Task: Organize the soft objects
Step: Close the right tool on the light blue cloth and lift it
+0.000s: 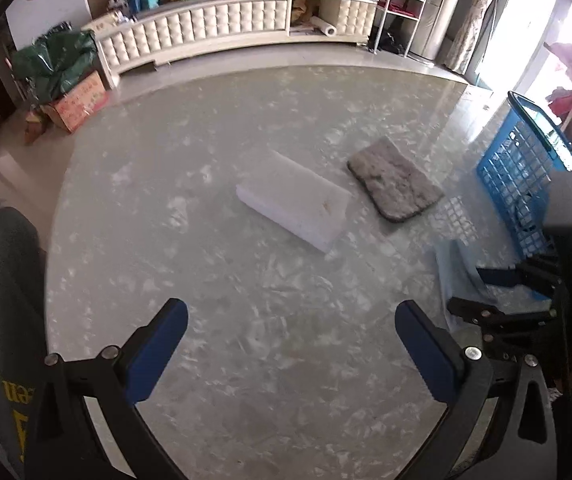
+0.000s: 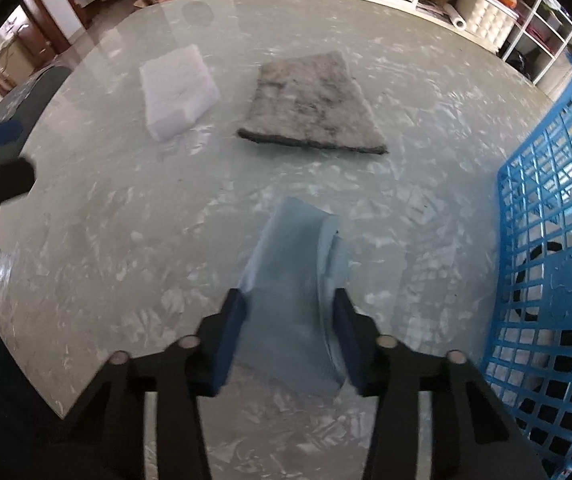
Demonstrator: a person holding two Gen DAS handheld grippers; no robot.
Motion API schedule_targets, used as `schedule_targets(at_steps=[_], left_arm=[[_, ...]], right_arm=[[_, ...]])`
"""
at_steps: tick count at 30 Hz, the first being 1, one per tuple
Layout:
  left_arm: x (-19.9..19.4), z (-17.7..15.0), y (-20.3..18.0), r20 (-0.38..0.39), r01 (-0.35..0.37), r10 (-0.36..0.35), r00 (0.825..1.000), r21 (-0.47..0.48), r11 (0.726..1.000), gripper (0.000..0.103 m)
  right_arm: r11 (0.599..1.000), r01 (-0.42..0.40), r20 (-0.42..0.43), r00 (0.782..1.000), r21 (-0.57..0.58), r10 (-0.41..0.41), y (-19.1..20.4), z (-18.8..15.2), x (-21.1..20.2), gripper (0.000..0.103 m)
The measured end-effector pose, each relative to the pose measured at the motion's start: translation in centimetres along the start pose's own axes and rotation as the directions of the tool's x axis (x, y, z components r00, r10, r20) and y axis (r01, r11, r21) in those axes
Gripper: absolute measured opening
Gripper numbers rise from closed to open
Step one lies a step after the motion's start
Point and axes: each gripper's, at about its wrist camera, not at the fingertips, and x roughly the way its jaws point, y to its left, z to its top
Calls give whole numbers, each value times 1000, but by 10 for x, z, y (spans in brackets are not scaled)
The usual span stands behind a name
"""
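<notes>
Pale-blue foam piece [image 2: 294, 292] sits clamped in the right claw [image 2: 292, 320] beside the blue basket [image 2: 546, 216]; left claw [image 1: 292, 344] gapes wide, holding nothing

Ahead of your left gripper [image 1: 290, 354] spreads a round, grey marbled glass table [image 1: 213, 380]. On it, beyond the fingers, lies a white rectangular foam block [image 1: 296, 204]; just right of that a grey fuzzy square pad [image 1: 396, 178]; far right stands a blue plastic lattice basket [image 1: 526, 184].
</notes>
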Motion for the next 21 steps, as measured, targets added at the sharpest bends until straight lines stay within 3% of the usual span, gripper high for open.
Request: schedule_targets(at_steps=[4,8,14,21], left_arm=[[4,1,1,0,-32,32,1000,8,999,103],[13,3,1,-27,-50,50,998,11,999,103],[23,15,6,-34,2,-3,999,-15,1000,103],[38,38,10,-70,32,-38,997,-92,995,103]], right_arm=[[999,-39,15,999,-9,39,9,-4,0,16],[998,-63,19,998,-21,63,12,-6,1,9],[992,-121,66,990,-35,123,0,-6,-33,9],[983,-175,173,968,-47,181,-20,-10,-100,9]])
